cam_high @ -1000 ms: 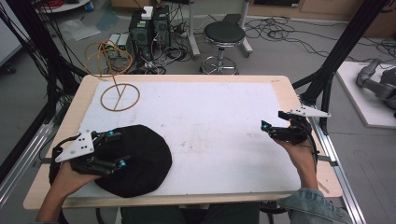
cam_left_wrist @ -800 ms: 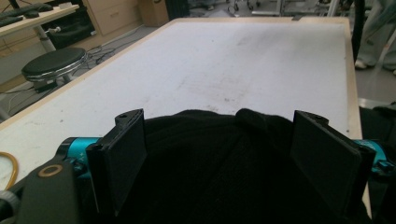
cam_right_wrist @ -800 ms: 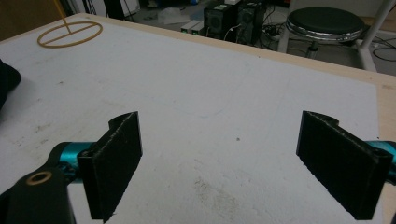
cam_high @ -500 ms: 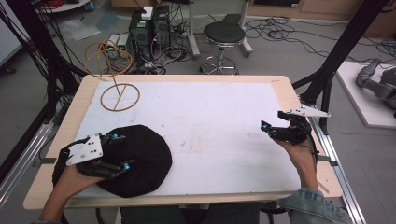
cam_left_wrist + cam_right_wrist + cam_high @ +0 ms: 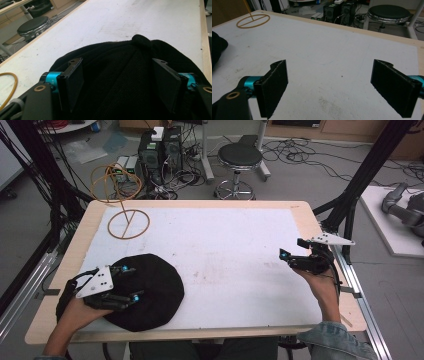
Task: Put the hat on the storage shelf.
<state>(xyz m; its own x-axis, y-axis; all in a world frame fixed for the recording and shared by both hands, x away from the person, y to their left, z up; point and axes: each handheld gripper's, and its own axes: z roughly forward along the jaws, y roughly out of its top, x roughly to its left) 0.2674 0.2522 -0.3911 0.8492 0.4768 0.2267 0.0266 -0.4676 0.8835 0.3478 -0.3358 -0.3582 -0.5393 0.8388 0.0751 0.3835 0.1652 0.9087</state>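
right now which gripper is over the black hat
The left gripper, jaws open above the black hat. The right gripper hangs over bare white table.

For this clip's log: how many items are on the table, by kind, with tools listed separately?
Black knit hat: 1
Tan wire ring stand: 1
Hand-held tools: 2, left tool open over the hat, right tool open above the white table
Total: 2 items on the table, 4 counting the tools.

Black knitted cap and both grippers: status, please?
Left gripper open, jaws over black knitted cap. Right gripper open, empty, at table's right edge. Nothing in the way.
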